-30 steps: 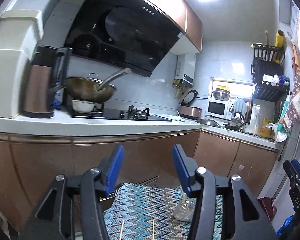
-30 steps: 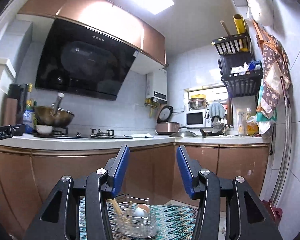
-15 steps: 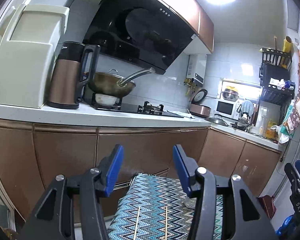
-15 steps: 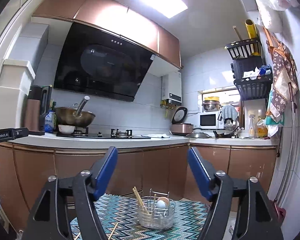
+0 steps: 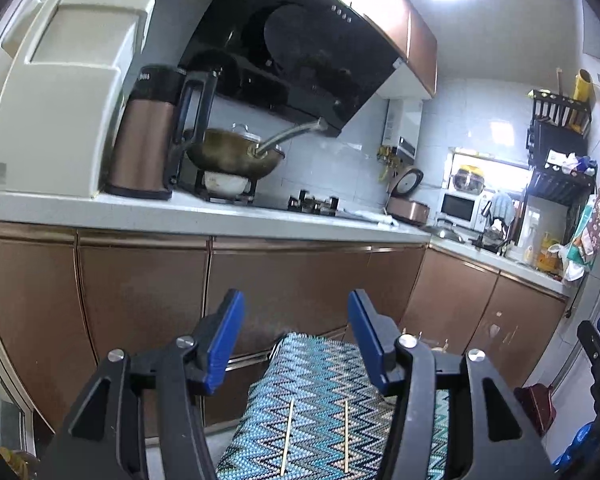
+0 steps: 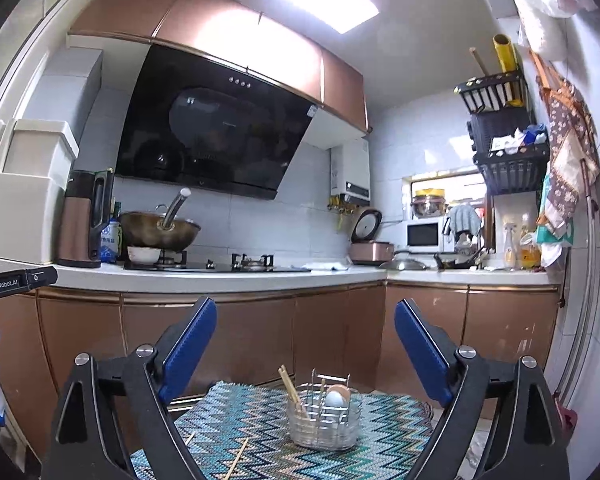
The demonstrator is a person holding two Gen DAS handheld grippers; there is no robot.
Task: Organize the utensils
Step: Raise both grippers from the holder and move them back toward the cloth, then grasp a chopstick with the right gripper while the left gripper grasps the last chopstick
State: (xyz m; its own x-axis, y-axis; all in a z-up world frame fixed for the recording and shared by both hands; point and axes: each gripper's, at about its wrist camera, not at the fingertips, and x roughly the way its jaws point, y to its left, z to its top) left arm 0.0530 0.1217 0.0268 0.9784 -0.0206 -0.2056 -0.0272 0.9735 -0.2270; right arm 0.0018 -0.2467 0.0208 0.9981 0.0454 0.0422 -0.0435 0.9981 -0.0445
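Two bamboo chopsticks [image 5: 288, 436] lie side by side on a zigzag-patterned cloth [image 5: 320, 384] below my open, empty left gripper [image 5: 296, 340]. In the right wrist view the chopsticks [image 6: 238, 456] lie at the cloth's near left. A metal wire utensil holder [image 6: 324, 420] stands on the cloth [image 6: 260, 412], holding chopsticks and spoons. My right gripper [image 6: 306, 348] is open wide, empty, above and short of the holder.
Copper-fronted cabinets [image 6: 240, 332] and a white countertop [image 6: 220, 276] run behind the cloth. On it stand a kettle [image 5: 148, 136], a wok [image 6: 160, 228] on the stove, a rice cooker [image 6: 370, 248] and a microwave [image 6: 424, 234]. The left gripper's body [image 6: 16, 280] shows at the left edge.
Both grippers have pulled back and tilted so the cloth, chopsticks and holder show more fully. My right gripper's jaws have opened wider. The left jaws are unchanged.
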